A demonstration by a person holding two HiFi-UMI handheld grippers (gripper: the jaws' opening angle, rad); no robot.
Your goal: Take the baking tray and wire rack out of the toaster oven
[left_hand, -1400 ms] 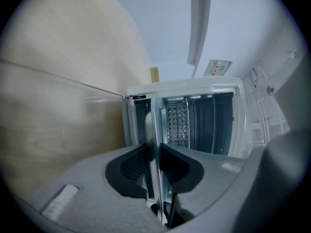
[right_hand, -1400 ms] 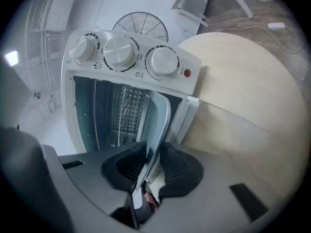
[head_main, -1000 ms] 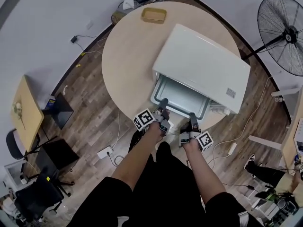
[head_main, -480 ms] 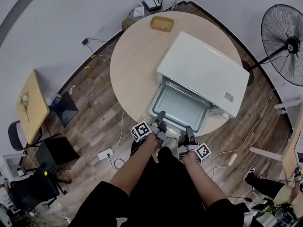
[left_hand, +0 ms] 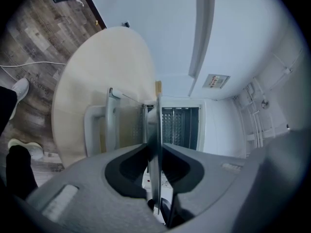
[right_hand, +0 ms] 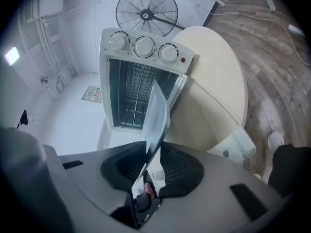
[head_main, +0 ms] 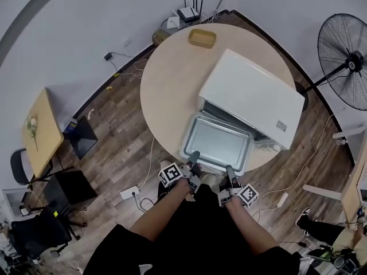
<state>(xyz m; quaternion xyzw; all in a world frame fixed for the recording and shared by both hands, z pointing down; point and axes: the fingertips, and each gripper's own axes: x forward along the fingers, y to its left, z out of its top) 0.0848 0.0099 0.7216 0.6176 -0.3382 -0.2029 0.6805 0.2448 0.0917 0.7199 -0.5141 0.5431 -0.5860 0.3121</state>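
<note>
On table, oven, yellow dish beyond

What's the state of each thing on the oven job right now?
toaster oven, door open.
baking tray, mostly out of the oven, near rim gripped.
wire rack, inside the oven.
left tongs, shut on baking tray.
right tongs, shut on baking tray.

Left gripper: jaws pinch the tray rim.
Right gripper: jaws pinch the same rim.
Arms: both stretched forward.
</note>
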